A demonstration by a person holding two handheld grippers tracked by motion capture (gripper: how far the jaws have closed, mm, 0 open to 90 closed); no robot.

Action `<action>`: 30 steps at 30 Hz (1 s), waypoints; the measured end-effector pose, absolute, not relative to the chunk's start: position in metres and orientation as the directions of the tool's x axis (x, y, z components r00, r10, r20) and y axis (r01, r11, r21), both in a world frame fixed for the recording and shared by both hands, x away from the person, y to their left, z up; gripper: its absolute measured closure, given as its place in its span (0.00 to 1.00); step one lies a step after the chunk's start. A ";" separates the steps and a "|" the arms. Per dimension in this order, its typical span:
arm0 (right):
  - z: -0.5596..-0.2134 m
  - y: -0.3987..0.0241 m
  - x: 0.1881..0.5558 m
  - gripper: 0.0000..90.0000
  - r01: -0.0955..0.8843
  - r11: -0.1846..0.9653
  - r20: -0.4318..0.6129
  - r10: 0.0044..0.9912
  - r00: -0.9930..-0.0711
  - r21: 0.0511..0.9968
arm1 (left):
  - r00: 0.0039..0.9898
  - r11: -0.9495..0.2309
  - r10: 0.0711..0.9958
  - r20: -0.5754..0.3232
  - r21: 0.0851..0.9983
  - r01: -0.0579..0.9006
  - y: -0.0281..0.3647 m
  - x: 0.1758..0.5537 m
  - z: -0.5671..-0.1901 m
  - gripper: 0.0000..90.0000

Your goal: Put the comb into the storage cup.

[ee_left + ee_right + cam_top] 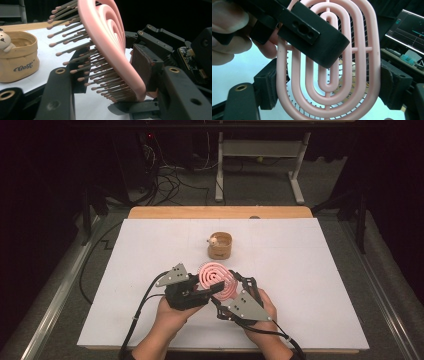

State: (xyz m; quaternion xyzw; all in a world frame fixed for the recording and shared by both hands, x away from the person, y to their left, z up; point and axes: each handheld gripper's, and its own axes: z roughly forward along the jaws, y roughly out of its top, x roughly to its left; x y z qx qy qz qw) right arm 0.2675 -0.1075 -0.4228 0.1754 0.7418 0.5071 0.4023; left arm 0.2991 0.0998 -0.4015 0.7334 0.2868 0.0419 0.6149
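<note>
Seen from the high view: one pink vented hairbrush head (pixel 216 279), held above the near middle of one white table (pixel 310 285), between two hand-held grippers, the left gripper (pixel 207 292) and the right gripper (pixel 229 287), each in one hand; beyond it, well apart, one tan pouch-shaped holder (pixel 220 245) with one small bear figure (pixel 213 240) at its rim. Concentric oval rings visible on the brush back; grip details too small to tell here. From the left gripper view: brush (pixel 110 47) side-on, tilted, rows of brown ball-tipped bristles (pixel 75 50) pointing toward the holder (pixel 17 60), lettered "Best" and with the bear (pixel 5 40) peeking over its edge; pink rim pressed against a dark pad on one side, bristles toward the other jaw, so clamped across the brush. From the right gripper view: brush back (pixel 359 75) face-on, four nested oval rings joined by short struts, bristles glimpsed through the gaps; right jaws closed on its two long edges; left gripper's jaw (pixel 312 32) lying across the upper rings, fingers (pixel 229 30) of the left hand behind.
</note>
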 end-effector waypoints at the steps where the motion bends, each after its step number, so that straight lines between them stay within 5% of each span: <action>1: -0.423 -0.107 0.267 0.22 -0.150 0.428 -0.423 0.666 -0.614 0.891 | 0.829 -0.080 0.480 -0.288 0.926 0.368 0.100 0.299 -0.401 0.55; 30: -0.422 -0.104 0.265 0.22 -0.167 0.469 -0.469 0.655 -0.593 0.867 | 0.838 -0.096 0.458 -0.296 0.921 0.378 0.101 0.300 -0.400 0.61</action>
